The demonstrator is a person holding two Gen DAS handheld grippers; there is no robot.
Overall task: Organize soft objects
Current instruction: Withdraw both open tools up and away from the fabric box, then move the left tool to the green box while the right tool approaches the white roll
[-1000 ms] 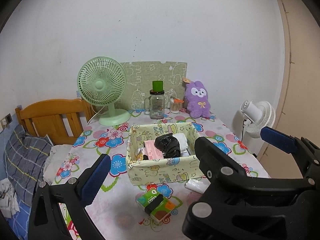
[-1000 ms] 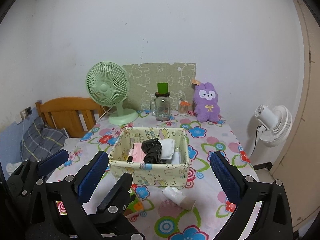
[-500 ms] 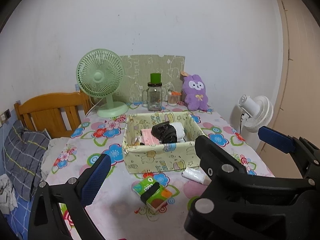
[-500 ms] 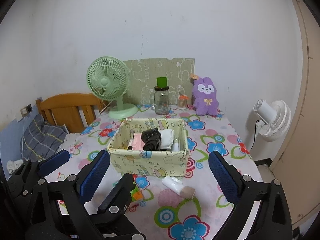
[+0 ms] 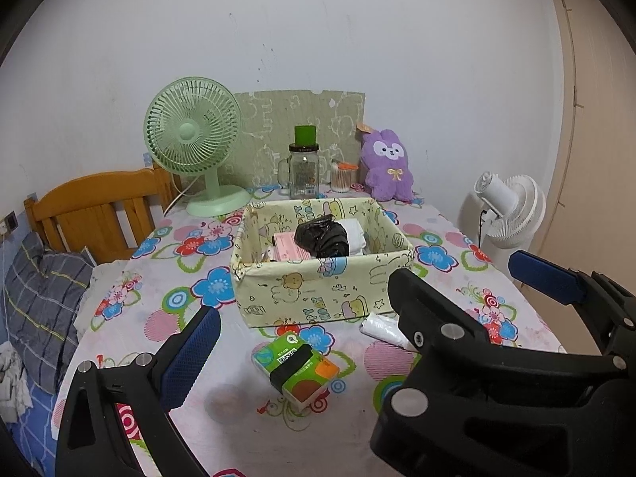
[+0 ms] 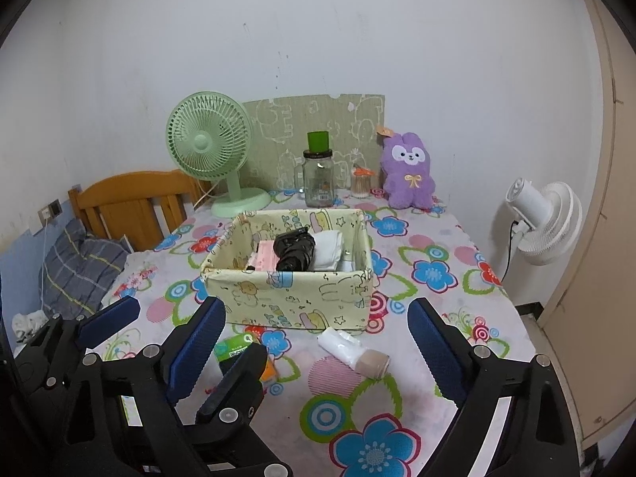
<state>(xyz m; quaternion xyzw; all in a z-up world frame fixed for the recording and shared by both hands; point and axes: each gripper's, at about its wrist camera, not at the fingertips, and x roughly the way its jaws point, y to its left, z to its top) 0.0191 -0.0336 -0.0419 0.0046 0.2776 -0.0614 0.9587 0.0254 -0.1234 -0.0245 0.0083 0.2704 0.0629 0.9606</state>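
Tissue pack (image 5: 296, 369) and white roll (image 6: 351, 351), both loose on the desk (image 6: 437, 246), are the soft things not yet in the fabric basket (image 6: 294, 290).

Right tongs (image 6: 314, 351): jaws wide but closing, nothing between the pads, nothing touched. White roll lies just ahead of them, inside the line of the gap, nearer the right-hand finger. Its long axis runs slantwise, white end far-left by the basket's front wall, tan end near-right. Jaws stand roughly across the desk, so they would meet the roll at an angle rather than square across it; judged, a small turn of the wrist would help before the close.

Left tongs (image 5: 357, 338): only the left blue pad shows clearly in its own view; the right tongs' black frame crosses the right side. Gap looks wide and nothing is held. Tissue pack lies ahead within that gap, long axis slanting far-left to near-right, a black band across its middle.

Nearness: right hand is nearer the roll, left hand nearer the pack. Both items sit on the near side of the basket, the roll almost at its front wall.

Basket holds a pink packet, a black bundle (image 6: 296, 252) and white folded cloth (image 6: 328, 250). Far edge of desk: green fan (image 6: 208, 143), glass jar (image 6: 317, 181), purple plush (image 6: 408, 173).
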